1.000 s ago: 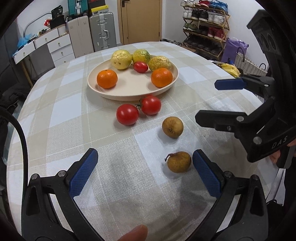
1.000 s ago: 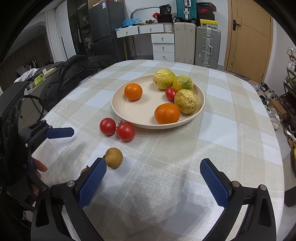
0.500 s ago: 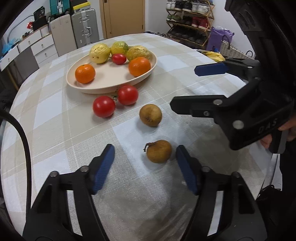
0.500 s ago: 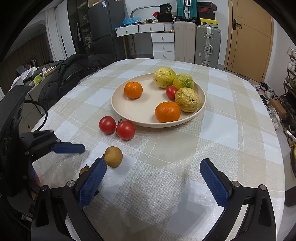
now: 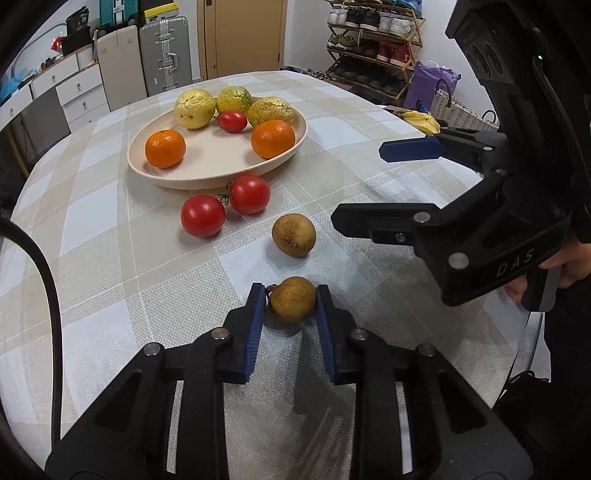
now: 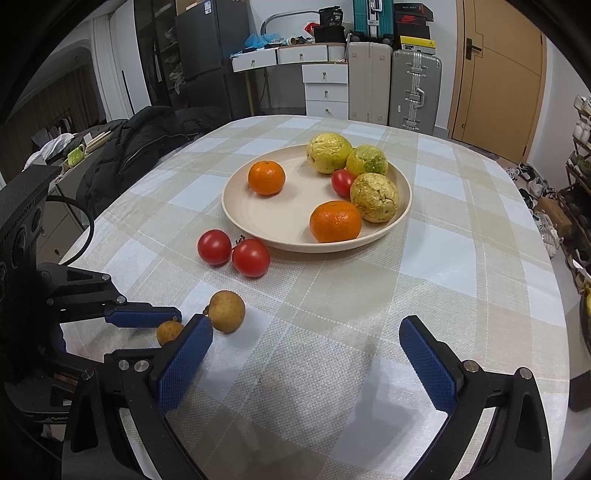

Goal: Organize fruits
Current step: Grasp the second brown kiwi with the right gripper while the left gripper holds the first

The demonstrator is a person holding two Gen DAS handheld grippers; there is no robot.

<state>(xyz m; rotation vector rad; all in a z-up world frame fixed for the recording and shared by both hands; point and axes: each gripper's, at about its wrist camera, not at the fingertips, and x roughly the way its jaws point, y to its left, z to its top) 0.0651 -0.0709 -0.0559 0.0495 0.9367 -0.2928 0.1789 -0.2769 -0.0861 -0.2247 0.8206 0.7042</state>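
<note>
On the checked tablecloth point(image 6: 424, 280) – suitcases and a door behind it – the left gripper point(image 5: 291, 308) has just closed on a small brown fruit point(image 5: 291, 304) near the plate point(image 5: 221, 173), while the right gripper point(image 6: 306, 354) stays wide open.

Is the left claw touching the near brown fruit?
Touching. The left wrist view shows both blue pads of the left claw pressed against the brown fruit, one each side.

- "DAS" stands in pale raised letters on the black body of the right gripper point(image 5: 410, 186), as the left wrist view shows it.
- A small "36" is printed on a black bag point(image 6: 330, 14) atop the white drawers; other labels are too small to read.
</note>
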